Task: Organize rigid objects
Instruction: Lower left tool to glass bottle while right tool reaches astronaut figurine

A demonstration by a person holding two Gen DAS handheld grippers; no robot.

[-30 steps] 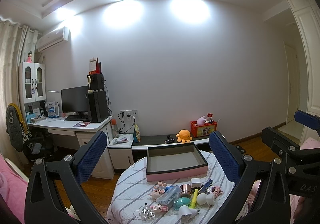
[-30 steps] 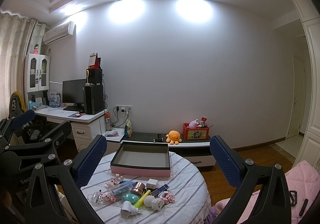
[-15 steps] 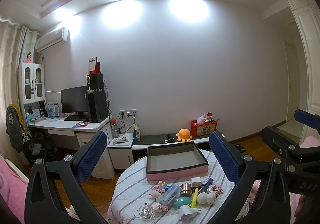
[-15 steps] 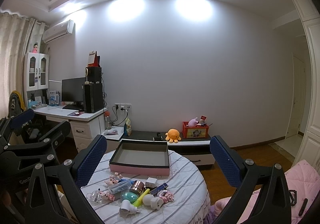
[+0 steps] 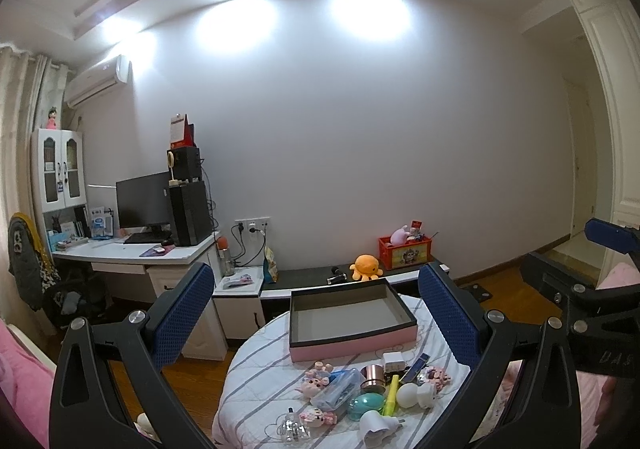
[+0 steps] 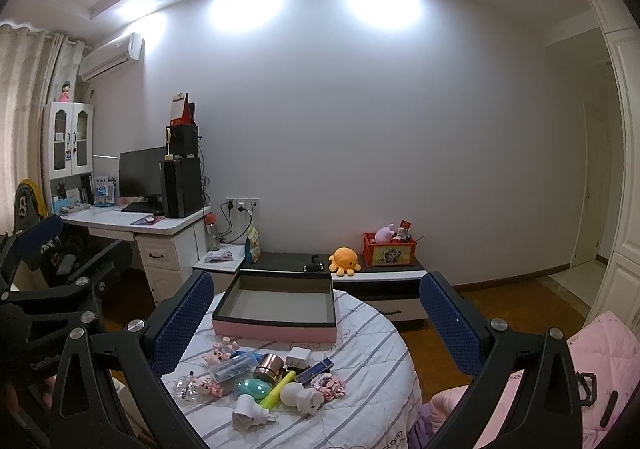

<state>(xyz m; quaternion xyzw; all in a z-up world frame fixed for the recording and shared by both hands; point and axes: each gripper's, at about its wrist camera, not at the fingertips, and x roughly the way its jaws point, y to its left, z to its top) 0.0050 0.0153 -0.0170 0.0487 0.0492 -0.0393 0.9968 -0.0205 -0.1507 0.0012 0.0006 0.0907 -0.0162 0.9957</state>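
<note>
1. Little has moved since a moment ago: both grippers hang at much the same height short of the round table with the striped white cloth [image 6: 372,333], with only a slight drift in view
2. The left gripper [image 5: 316,313] has its blue-padded fingers [image 5: 182,317] spread wide, gripping nothing
3. The right gripper [image 6: 316,313] is likewise released, its blue pads [image 6: 450,325] well apart and empty
4. The shallow rectangular pink box with a dark rim [image 6: 276,307] sits empty on the far side of the table
5. Near it lies a cluster of small rigid things: a copper-coloured metal cup [image 6: 269,365], a teal egg-shaped case [image 6: 253,388], a yellow highlighter pen [image 6: 278,389], a white plug-in night light [image 6: 249,411], a clear plastic tube case [image 6: 232,367]
6. An orange plush octopus [image 6: 345,260] sits on the low dark cabinet by the far wall
</note>
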